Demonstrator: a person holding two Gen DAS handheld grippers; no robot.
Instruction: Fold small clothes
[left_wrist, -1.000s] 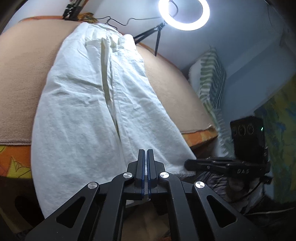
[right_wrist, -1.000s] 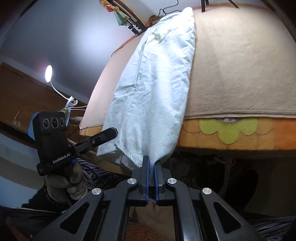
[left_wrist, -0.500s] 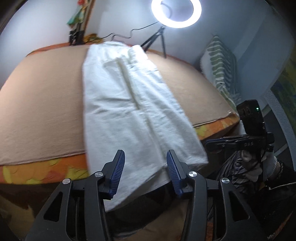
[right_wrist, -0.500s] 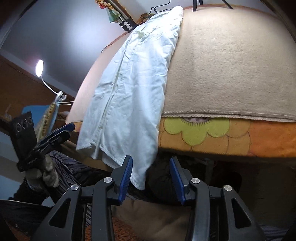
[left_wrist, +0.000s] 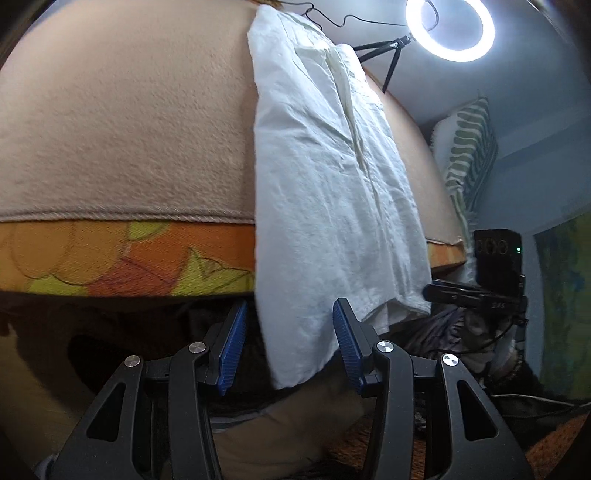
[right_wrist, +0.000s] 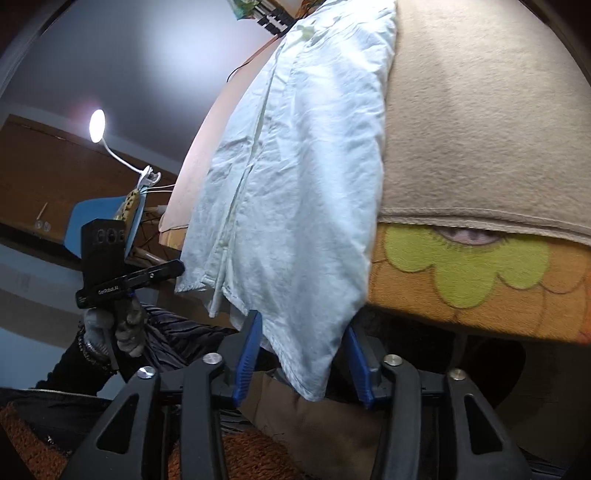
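White trousers (left_wrist: 332, 177) lie lengthwise on a beige blanket (left_wrist: 129, 129) over the bed, leg ends hanging over the near edge. My left gripper (left_wrist: 286, 347) is open, its blue pads on either side of the hanging left leg hem without closing on it. In the right wrist view the trousers (right_wrist: 295, 184) hang the same way, and my right gripper (right_wrist: 301, 356) is open around the right leg's hem. Each gripper shows in the other's view: the right one (left_wrist: 476, 295) and the left one (right_wrist: 129, 280), held in a gloved hand.
An orange floral sheet (left_wrist: 129, 262) covers the bed's side below the blanket. A ring light (left_wrist: 450, 29) on a tripod stands beyond the bed, with a striped pillow (left_wrist: 469, 147) at right. A gooseneck lamp (right_wrist: 98, 125) and blue chair (right_wrist: 96, 218) stand at left.
Both grippers were shut on the trouser hems, then opened and let go. The hems now hang loose between the open pads and both grippers have moved closer to the bed edge.
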